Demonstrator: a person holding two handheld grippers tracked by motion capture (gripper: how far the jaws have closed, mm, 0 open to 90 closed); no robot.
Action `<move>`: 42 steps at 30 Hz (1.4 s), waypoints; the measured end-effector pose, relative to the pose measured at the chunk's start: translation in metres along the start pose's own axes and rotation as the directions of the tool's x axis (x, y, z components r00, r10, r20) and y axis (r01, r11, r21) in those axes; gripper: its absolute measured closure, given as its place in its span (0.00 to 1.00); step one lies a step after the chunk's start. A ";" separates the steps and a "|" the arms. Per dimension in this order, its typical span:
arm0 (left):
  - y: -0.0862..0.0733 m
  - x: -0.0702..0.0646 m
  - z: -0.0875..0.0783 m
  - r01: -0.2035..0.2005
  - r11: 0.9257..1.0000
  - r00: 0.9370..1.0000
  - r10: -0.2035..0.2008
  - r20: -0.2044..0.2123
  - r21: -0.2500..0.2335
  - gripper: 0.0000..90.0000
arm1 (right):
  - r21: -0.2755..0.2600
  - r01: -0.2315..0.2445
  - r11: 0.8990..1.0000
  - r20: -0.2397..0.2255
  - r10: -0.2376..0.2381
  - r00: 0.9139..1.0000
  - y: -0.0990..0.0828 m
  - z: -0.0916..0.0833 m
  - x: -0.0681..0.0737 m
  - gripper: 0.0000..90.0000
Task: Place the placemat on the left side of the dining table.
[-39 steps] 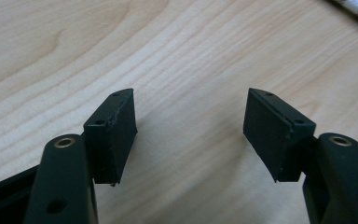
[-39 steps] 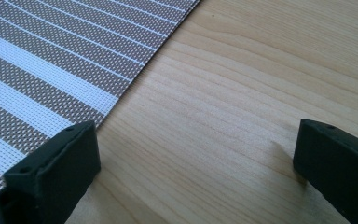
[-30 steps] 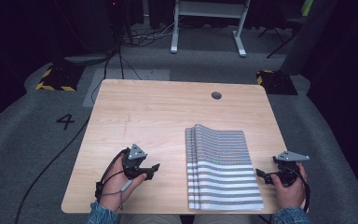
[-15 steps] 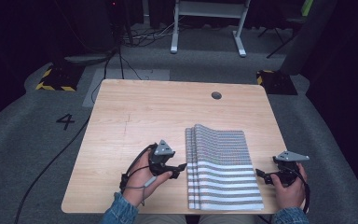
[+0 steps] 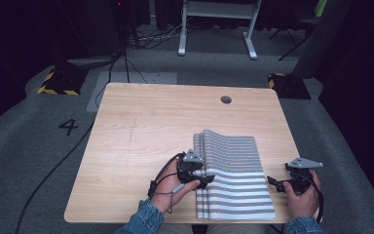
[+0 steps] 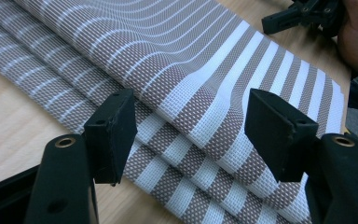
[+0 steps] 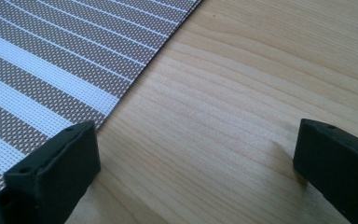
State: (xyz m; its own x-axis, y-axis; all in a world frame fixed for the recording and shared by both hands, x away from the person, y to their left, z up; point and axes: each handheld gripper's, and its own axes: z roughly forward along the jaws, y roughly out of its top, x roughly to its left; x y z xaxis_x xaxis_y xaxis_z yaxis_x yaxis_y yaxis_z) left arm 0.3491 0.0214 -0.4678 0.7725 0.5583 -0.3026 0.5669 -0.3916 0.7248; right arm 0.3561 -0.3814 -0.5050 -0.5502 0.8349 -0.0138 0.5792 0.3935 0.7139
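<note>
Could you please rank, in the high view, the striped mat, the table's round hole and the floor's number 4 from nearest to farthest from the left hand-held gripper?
1. Striped mat, directly beside the left hand-held gripper.
2. Round hole, near the table's far edge.
3. Number 4, on the floor, left of the table.

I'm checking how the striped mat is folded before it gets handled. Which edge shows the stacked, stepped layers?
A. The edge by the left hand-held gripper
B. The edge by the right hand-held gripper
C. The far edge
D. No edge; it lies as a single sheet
A: the mat shows three stepped layers at the side where the left hand-held gripper points with open jaws; by the right hand-held gripper its edge lies flat.
</note>
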 end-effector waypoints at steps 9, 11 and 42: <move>0.000 -0.003 0.019 0.010 0.996 1.000 -0.010 -0.010 0.087 0.30 | 0.000 0.000 1.000 0.002 0.000 1.000 0.000 0.000 0.000 0.00; 0.000 -0.005 0.019 0.001 0.996 1.000 -0.001 -0.007 0.084 0.30 | 0.000 -0.001 1.000 0.002 0.001 1.000 0.000 0.001 0.000 0.00; 0.031 -0.039 -0.024 -0.237 0.972 0.972 0.237 -0.002 0.000 0.98 | 0.001 0.001 1.000 0.004 -0.001 1.000 0.000 0.001 0.000 0.01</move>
State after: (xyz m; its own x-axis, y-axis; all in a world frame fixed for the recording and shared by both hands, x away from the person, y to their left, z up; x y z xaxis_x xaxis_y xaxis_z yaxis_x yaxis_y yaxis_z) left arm 0.3299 0.0046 -0.4184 0.8841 0.4513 -0.1213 0.3682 -0.5128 0.7756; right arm 0.3570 -0.3812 -0.5051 -0.5481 0.8362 -0.0171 0.5794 0.3944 0.7132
